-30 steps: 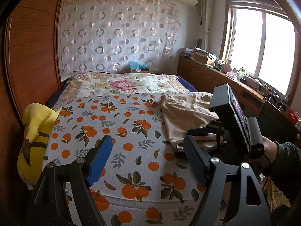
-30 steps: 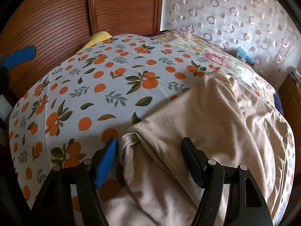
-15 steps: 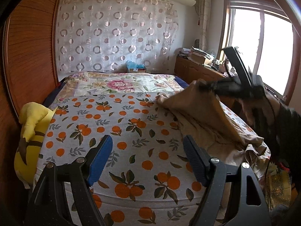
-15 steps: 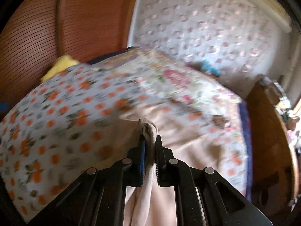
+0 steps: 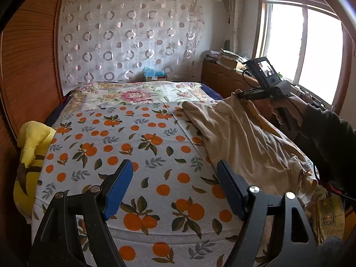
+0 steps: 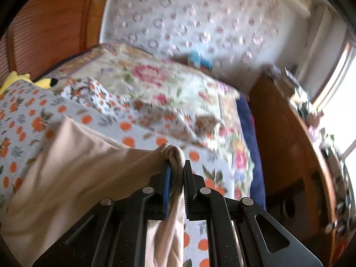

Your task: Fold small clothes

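Your right hand-held gripper [image 6: 176,178] is clenched on a bunched corner of the beige garment [image 6: 73,166], the cloth pinched between its blue pad and black pad at the centre of the right wrist view. From the pinch the fabric spreads down and toward the lower left of that frame, over the orange-print bedspread [image 6: 22,120]. That view is blurred.

In the left wrist view, your left hand-held gripper [image 5: 175,189] is released, its two fingers spread wide at the bottom of the frame above the bedspread [image 5: 133,146], touching nothing. The garment [image 5: 244,142] lies on the right half of the frame, along the bed's right side. One corner is raised at the middle right, where the right hand-held gripper [image 5: 239,95] holds it up; the rest drapes down to the bed's near right corner. Your right hand [image 5: 287,109] in a dark sleeve shows behind it.

A yellow plush toy [image 5: 31,155] sits at the left edge of the frame, beside the bed. A floral quilt [image 5: 138,94] covers the far end of the bed at centre. A patterned curtain [image 5: 129,37] fills the upper middle, and a bright window [image 5: 302,51] the upper right.
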The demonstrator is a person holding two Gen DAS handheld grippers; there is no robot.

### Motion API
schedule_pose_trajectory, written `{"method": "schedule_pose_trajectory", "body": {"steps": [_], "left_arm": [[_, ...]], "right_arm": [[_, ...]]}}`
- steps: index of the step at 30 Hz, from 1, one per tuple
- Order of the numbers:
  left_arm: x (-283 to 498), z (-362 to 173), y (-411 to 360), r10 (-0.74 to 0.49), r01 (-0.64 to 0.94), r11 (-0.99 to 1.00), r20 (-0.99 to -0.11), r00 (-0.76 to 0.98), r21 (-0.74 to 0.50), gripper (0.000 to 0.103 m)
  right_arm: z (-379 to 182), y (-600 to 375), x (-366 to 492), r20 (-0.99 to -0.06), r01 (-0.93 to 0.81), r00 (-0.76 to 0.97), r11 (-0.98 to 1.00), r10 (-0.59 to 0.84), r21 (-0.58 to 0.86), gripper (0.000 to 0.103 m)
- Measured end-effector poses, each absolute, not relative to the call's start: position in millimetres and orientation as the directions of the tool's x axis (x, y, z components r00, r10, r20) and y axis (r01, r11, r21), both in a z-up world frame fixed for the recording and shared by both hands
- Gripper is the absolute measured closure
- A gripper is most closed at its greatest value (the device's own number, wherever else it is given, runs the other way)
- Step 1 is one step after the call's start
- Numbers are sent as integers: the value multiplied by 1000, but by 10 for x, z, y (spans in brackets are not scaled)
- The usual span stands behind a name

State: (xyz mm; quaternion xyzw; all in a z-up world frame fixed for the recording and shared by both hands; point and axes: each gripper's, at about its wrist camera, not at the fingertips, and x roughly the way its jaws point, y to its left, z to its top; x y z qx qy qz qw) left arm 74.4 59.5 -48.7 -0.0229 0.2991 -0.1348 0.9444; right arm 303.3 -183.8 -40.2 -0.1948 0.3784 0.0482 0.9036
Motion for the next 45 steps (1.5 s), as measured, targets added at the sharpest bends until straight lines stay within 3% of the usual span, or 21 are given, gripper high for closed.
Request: {"method": "schedule_pose_trajectory", "body": {"steps": [2, 7, 19, 29, 43, 45], "left_arm": [[745, -503, 570, -273, 246, 961, -563, 780, -124, 25], [749, -513, 495, -283, 260, 958, -568, 772, -124, 25], [723, -506, 289, -316, 303, 945, -570, 759, -120, 25], [696, -627, -13, -372, 370, 919, -599, 709, -132, 25], [629, -763, -324, -406, 430, 893, -644, 649, -130, 25], [601, -756, -352, -409, 438, 890, -644, 647, -124, 25]], "right_arm": [[-372, -1835, 3090, -710, -224, 701, 926, -63, -303, 76], [-214, -1956, 2950, -707, -237, 707, 936, -18, -261, 56], [-258, -2375, 1664, -698, -315, 705, 938, 126, -148, 55], [-370, -2642, 683, -705, -284, 700, 950, 114, -129, 55], [-465, -2638, 139, -725, -298, 664, 954, 183, -32, 55], [-499, -2673, 154, -731, -297, 655, 955, 190, -18, 60]]}}
